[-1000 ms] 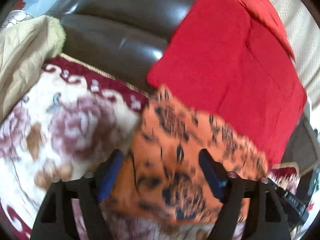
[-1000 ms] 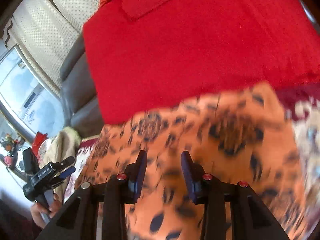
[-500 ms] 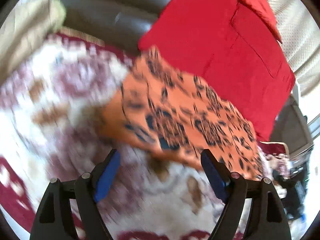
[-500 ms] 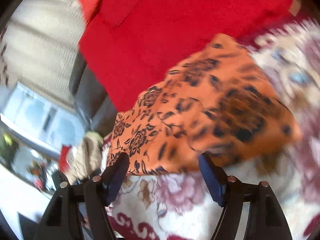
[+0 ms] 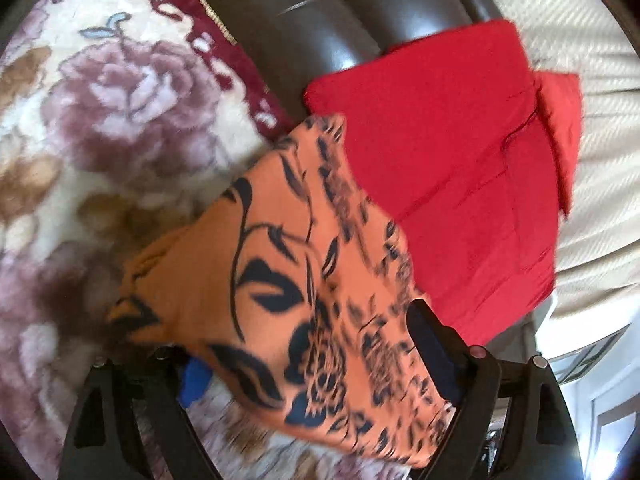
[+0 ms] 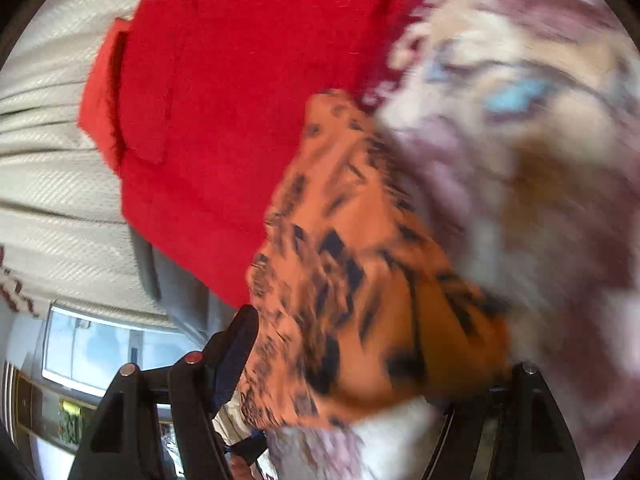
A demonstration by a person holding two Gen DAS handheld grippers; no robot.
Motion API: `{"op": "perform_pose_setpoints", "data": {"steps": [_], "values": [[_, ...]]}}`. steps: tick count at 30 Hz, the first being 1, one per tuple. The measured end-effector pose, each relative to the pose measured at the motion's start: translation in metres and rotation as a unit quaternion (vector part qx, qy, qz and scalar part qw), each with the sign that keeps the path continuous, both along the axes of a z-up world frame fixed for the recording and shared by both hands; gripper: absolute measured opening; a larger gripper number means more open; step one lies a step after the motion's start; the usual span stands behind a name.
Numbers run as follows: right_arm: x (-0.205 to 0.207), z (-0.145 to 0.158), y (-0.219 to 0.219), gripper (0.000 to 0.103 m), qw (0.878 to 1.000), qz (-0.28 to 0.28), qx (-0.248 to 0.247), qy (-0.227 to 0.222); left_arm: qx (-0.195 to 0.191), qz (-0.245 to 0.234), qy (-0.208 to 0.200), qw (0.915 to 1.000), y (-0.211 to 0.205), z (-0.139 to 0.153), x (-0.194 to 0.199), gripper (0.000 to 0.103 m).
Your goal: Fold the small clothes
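Observation:
An orange cloth with a black floral print [image 5: 304, 292] lies folded on a floral blanket [image 5: 112, 120], its far edge against a red garment [image 5: 452, 168]. My left gripper [image 5: 316, 372] is open, its jaws wide apart on either side of the cloth's near end, which lies over the left finger. In the right wrist view the same orange cloth [image 6: 360, 280] fills the gap of my right gripper [image 6: 352, 360], which is open; the cloth covers its right finger. The right wrist view is blurred.
The folded red garment [image 6: 224, 92] rests against a dark leather sofa back [image 5: 340, 12]. A cream textured cover [image 5: 592, 92] lies behind it. A window [image 6: 100, 352] shows at the lower left of the right wrist view.
Both grippers have moved in from a stand-off position and tilted, so the orange cloth now sits between each pair of open jaws. The right gripper opened a second ago.

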State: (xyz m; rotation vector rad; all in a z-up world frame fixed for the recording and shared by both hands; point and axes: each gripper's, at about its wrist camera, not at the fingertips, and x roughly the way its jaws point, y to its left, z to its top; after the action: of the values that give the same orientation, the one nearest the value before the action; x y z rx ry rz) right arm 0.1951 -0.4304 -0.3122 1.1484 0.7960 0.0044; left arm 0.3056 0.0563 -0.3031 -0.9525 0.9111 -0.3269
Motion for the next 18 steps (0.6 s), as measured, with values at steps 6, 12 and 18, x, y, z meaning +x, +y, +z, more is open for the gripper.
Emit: {"op": "perform_pose_setpoints", "data": {"steps": [6,12,18], "values": [[0.034,-0.008,0.009,0.037,0.996,0.022,-0.087,0.008,0.049,-0.001,-0.008,0.9988,-0.003,-0.007,0.005,0.026],[0.018,0.027,0.025,0.023,0.989,0.031,-0.142,-0.03,0.07,-0.017,-0.045,0.9964,0.0,0.028,-0.017,0.022],[-0.036,0.068,0.035,0.023,0.988,0.032,-0.142,-0.054,0.114,-0.047,-0.069,0.9899,0.016,0.068,-0.075,0.022]]}}
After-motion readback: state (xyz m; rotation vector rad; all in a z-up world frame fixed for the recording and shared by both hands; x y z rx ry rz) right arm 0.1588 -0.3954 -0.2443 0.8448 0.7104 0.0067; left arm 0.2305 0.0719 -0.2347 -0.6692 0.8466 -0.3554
